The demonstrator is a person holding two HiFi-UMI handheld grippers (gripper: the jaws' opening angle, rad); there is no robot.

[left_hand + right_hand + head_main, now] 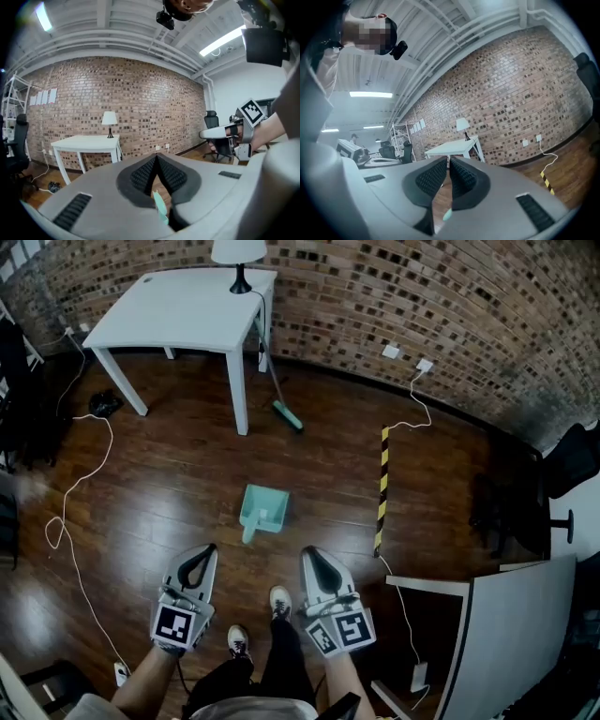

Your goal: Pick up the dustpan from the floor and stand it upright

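Head view, looking down past the person's shoes: the teal dustpan [263,510] lies flat on the wooden floor [169,474], well out from the white table [183,307] on the person's side of it, its handle pointing away from the table. Nothing is touching it.

The left gripper [208,549] and the right gripper [307,552] hang side by side farther from the table than the dustpan, both apart from it and above the floor. Each gripper's own view shows its ribbed pads [140,174] clenched tip to tip with nothing held; only a teal sliver of the dustpan shows through the gap beneath.

A lamp [237,253] stands on the table's far edge, and a broom [281,404] leans by the table's front leg.
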